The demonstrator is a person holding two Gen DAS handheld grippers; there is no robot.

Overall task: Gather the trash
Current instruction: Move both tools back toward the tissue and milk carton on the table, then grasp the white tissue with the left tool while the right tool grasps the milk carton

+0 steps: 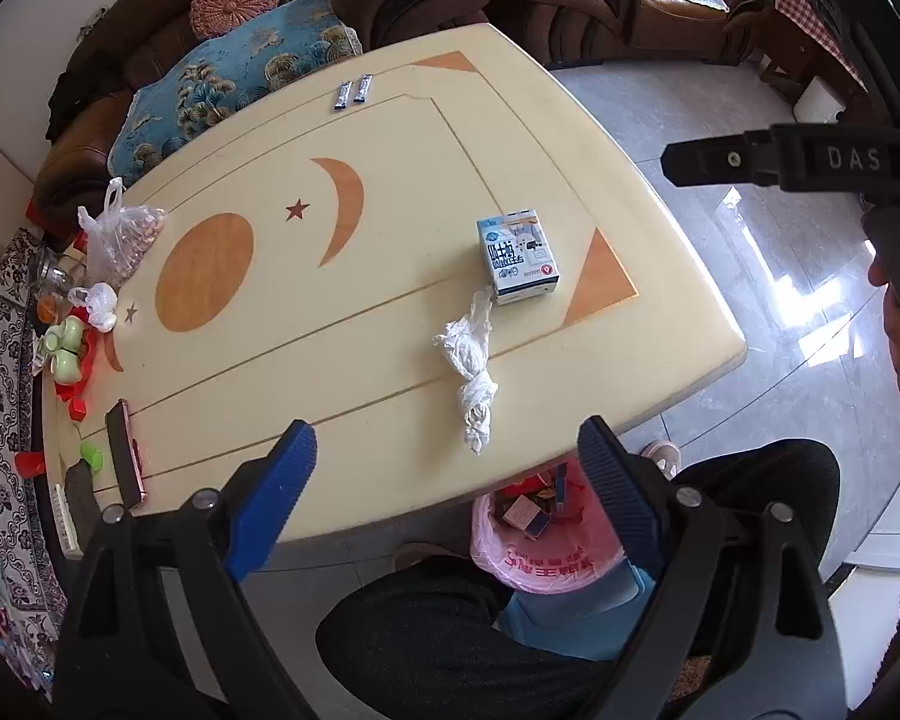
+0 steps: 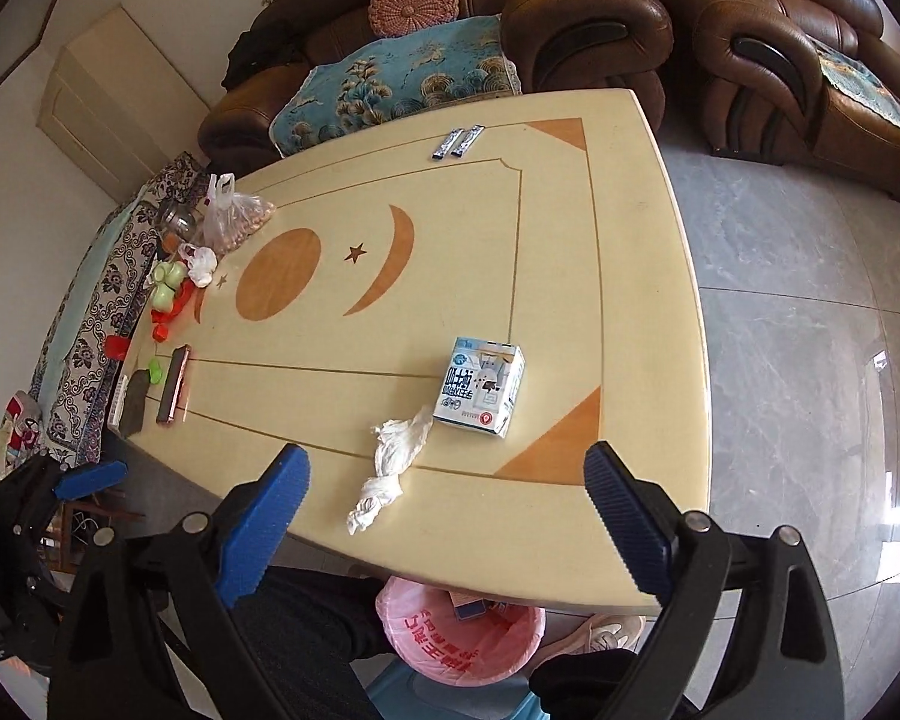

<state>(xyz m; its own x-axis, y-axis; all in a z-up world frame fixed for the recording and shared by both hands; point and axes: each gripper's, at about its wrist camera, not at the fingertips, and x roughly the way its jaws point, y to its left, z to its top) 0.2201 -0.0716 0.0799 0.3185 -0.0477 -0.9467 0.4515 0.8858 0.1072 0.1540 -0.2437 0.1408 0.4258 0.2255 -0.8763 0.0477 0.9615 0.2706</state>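
On the cream table [image 1: 390,192] lie a blue-and-white milk carton [image 1: 517,261] [image 2: 480,387], a twisted white tissue wad [image 1: 471,372] [image 2: 390,468] just nearer than it, and two small sachets [image 1: 352,93] [image 2: 457,142] at the far edge. A bin lined with a pink bag [image 1: 540,540] [image 2: 468,630] stands under the near table edge with several boxes inside. My left gripper [image 1: 447,456] hovers high over the near edge, open and empty. My right gripper [image 2: 447,480] hangs above the tissue wad, also open and empty.
Along the table's left side are a phone [image 2: 174,384], a plastic bag of nuts [image 2: 234,219], green cups [image 2: 168,285] and red bits. A brown leather sofa [image 2: 582,30] stands behind. The person's dark-trousered legs [image 1: 450,630] and a shoe [image 2: 606,630] flank the bin.
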